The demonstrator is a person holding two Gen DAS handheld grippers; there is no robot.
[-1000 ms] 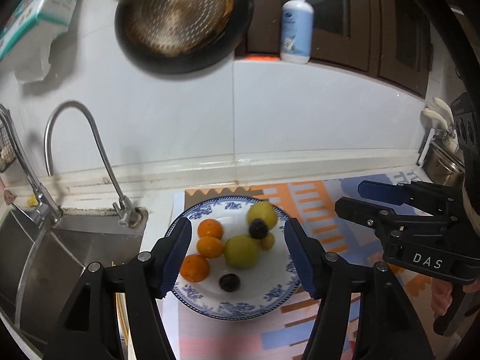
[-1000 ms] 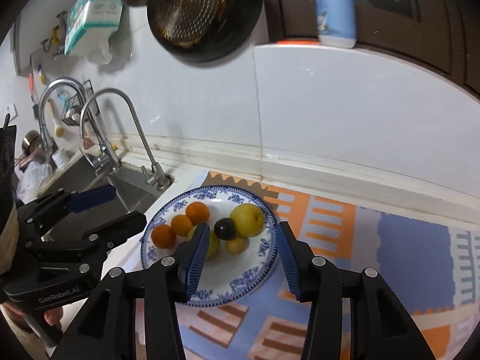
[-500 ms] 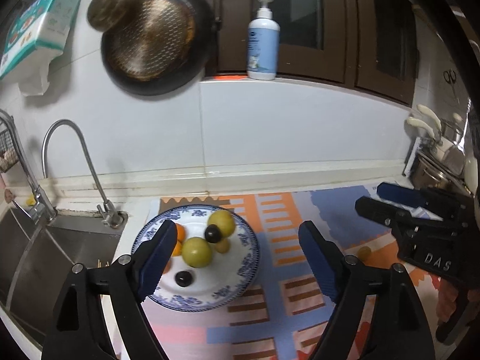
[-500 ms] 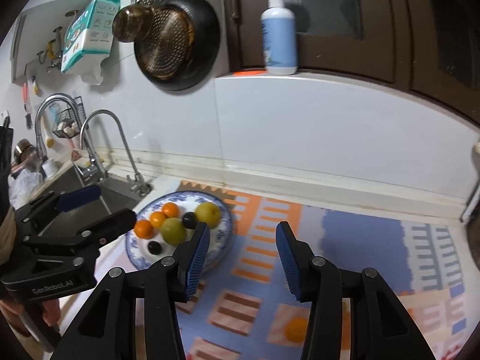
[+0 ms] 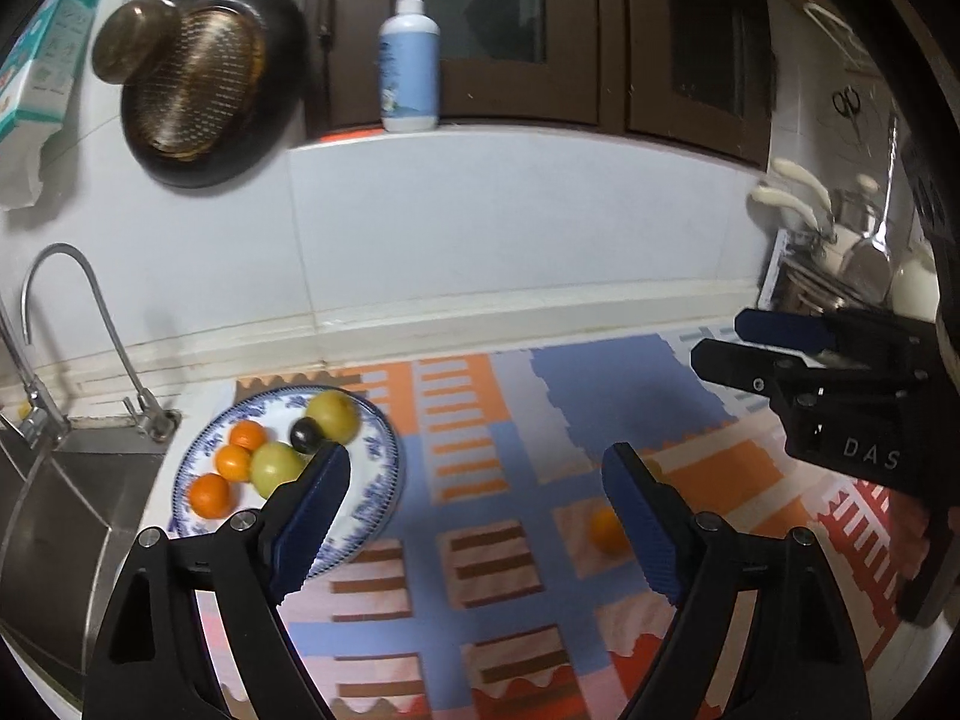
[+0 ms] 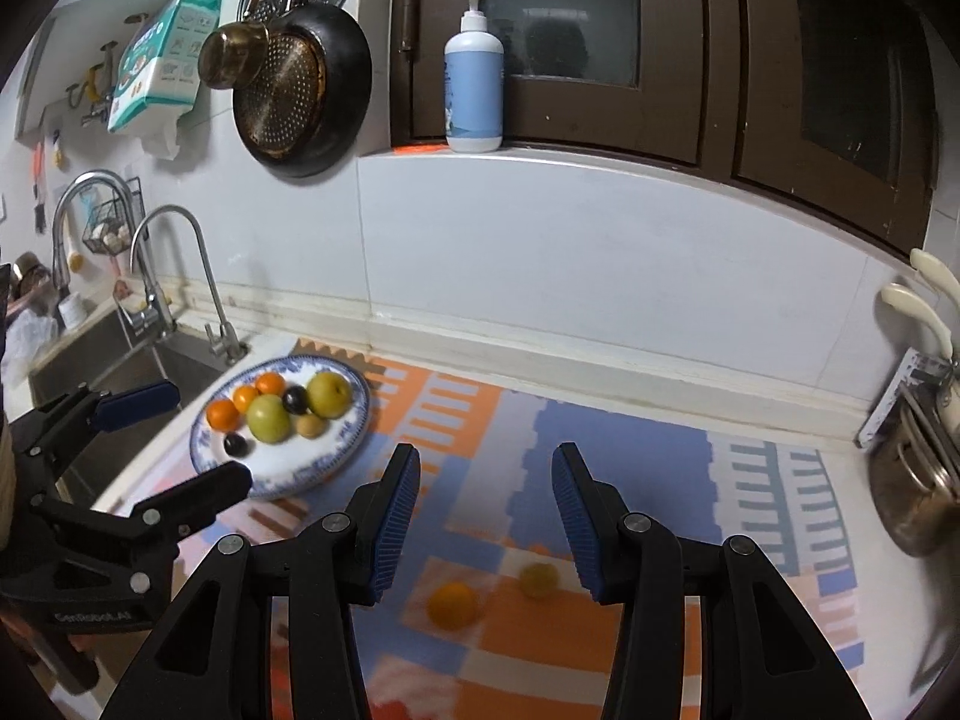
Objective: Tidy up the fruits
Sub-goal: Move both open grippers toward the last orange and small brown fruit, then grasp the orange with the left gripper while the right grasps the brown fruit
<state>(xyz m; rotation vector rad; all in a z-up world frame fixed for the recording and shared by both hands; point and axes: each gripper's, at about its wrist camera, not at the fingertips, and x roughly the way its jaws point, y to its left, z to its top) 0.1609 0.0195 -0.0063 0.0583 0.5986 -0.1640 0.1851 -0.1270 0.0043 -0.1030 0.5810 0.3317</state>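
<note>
A blue-and-white plate (image 5: 384, 462) (image 6: 354, 432) near the sink holds several fruits: oranges, green-yellow ones and dark plums. A loose orange (image 5: 606, 531) (image 6: 453, 603) lies on the patterned mat. A small yellow fruit (image 6: 538, 579) sits just right of it. My left gripper (image 5: 477, 480) (image 6: 180, 444) hovers over the mat right of the plate, its jaws opening with nothing between them. My right gripper (image 6: 486, 468) (image 5: 744, 342) stands open and empty, with the two loose fruits below and in front of its tips.
A steel sink (image 5: 54, 498) with a curved faucet (image 5: 90, 312) lies left of the plate. A pan (image 5: 204, 84) hangs on the wall and a soap bottle (image 5: 408, 66) stands on the ledge. A metal pot (image 6: 912, 480) sits at the right.
Both grippers have drawn back from the plate and shifted right over the mat. The left jaws have spread wider. The loose orange and yellow fruit have come into view.
</note>
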